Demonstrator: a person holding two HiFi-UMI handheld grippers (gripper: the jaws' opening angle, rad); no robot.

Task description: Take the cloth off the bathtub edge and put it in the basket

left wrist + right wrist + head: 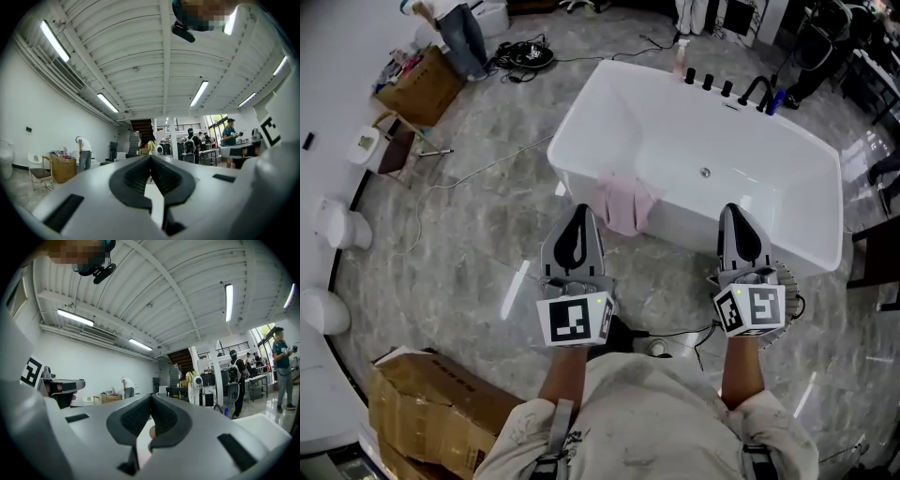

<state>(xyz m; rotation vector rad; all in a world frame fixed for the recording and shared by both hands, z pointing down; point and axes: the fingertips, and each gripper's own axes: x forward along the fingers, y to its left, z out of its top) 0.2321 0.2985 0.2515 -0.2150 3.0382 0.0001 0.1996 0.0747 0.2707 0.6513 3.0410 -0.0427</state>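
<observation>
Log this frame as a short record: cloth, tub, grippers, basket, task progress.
cloth: pink, draped over the near edge of the tub
tub: white, taps at the far rim
left gripper: shut, empty
right gripper: shut, empty
basket: cannot make one out
progress: cloth not yet picked up

I see the pink cloth [623, 202] draped, crumpled, over the near bathtub edge [684, 208], with part of it hanging down the white outer wall. It lies just ahead of my left gripper [578, 212], slightly to its right, and well left of my right gripper [737, 212].
</observation>
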